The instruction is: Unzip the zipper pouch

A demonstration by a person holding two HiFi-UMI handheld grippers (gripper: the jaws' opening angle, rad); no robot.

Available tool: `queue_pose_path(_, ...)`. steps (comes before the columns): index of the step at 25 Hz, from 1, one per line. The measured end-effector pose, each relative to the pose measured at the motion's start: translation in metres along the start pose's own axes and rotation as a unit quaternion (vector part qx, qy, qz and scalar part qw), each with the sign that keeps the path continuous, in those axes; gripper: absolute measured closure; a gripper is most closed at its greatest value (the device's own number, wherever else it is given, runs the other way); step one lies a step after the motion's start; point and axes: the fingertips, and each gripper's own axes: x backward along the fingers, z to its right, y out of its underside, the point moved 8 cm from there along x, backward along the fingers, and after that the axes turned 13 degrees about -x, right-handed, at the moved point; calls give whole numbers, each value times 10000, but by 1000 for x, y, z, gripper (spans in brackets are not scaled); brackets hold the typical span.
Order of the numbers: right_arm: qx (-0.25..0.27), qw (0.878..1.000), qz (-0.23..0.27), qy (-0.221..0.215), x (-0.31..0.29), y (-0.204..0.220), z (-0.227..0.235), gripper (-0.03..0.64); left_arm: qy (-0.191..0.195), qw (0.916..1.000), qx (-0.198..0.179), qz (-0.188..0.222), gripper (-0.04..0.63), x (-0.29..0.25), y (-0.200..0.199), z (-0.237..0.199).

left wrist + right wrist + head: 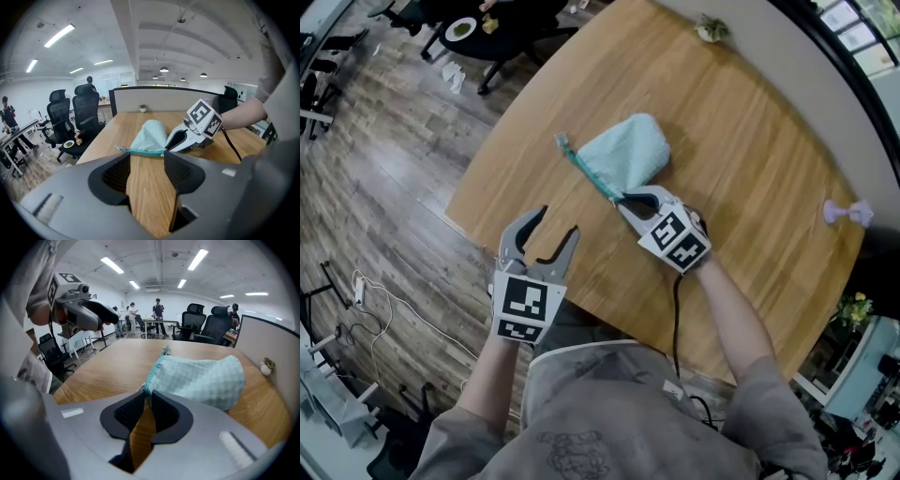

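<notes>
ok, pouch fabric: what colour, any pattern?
Pale mint pouch with a fine check; darker teal zipper edge. Clearest in the right gripper view.

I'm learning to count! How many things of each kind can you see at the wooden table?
Grippers: 2, left gripper and right gripper
Teal zipper pouch: 1
Small plant: 1
Small lilac object: 1
Total: 5

Bare tabletop lies between left tongs and pouch; right tongs crowd the pouch's zipper end.

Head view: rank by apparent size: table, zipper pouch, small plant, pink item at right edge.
1. table
2. zipper pouch
3. small plant and pink item: about alike, unranked
</notes>
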Motion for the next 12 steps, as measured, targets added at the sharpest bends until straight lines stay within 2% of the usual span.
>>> queue_pose_path(6, -668, 9965, 500, -60, 34, -23, -24, 560, -89, 9999, 39, 73, 370, 21, -11, -6)
queue_pose_path(12, -827, 9920, 944, 114, 92, -52, -56, 560, -262, 9993, 46, 276, 370, 57, -37, -15)
